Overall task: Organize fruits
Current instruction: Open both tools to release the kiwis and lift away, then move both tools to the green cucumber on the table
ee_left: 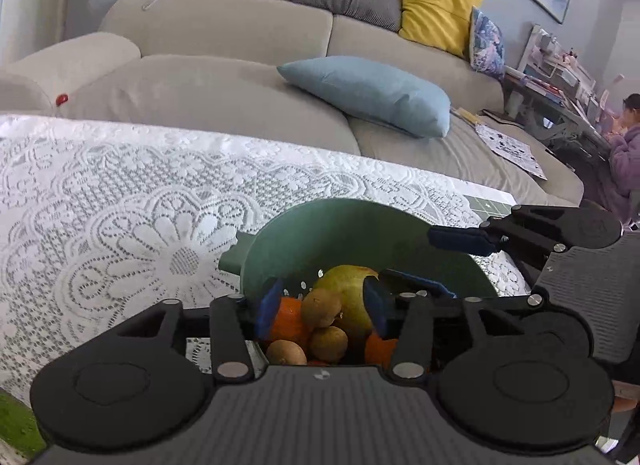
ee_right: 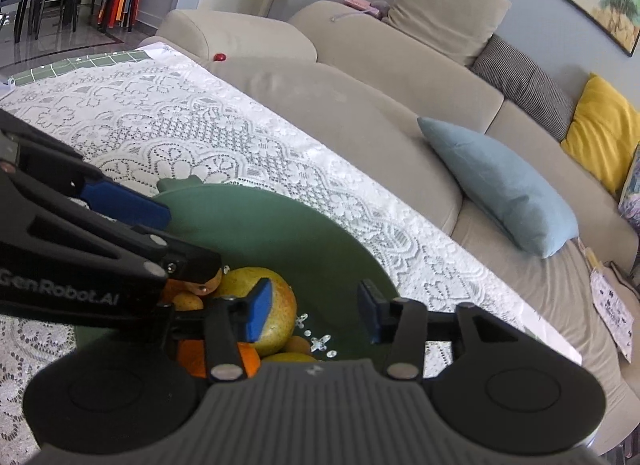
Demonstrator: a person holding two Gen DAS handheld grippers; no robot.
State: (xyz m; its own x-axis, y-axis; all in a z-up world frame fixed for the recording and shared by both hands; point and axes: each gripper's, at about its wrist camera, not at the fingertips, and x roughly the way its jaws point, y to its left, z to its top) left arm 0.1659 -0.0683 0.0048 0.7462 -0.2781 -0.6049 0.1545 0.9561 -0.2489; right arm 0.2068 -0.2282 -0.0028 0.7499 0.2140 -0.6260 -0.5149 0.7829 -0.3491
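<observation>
A green colander bowl [ee_left: 344, 233] stands on the lace tablecloth and holds a large yellow-green fruit [ee_left: 346, 297], kiwis [ee_left: 320, 307] and oranges [ee_left: 286, 323]. My left gripper [ee_left: 322, 307] hangs open over the fruit pile, its blue pads either side of the kiwis. My right gripper [ee_right: 314, 313] is open over the bowl's [ee_right: 288, 225] right half, its left pad against the yellow-green fruit [ee_right: 276, 305]. Each gripper shows in the other's view: the right one [ee_left: 464, 241] and the left one [ee_right: 132, 205].
The lace-covered table [ee_left: 120, 205] runs left of the bowl. A beige sofa [ee_left: 224, 97] with a blue cushion [ee_left: 372, 93] lies just behind the table's far edge. A person sits at a desk [ee_left: 624, 145] at far right.
</observation>
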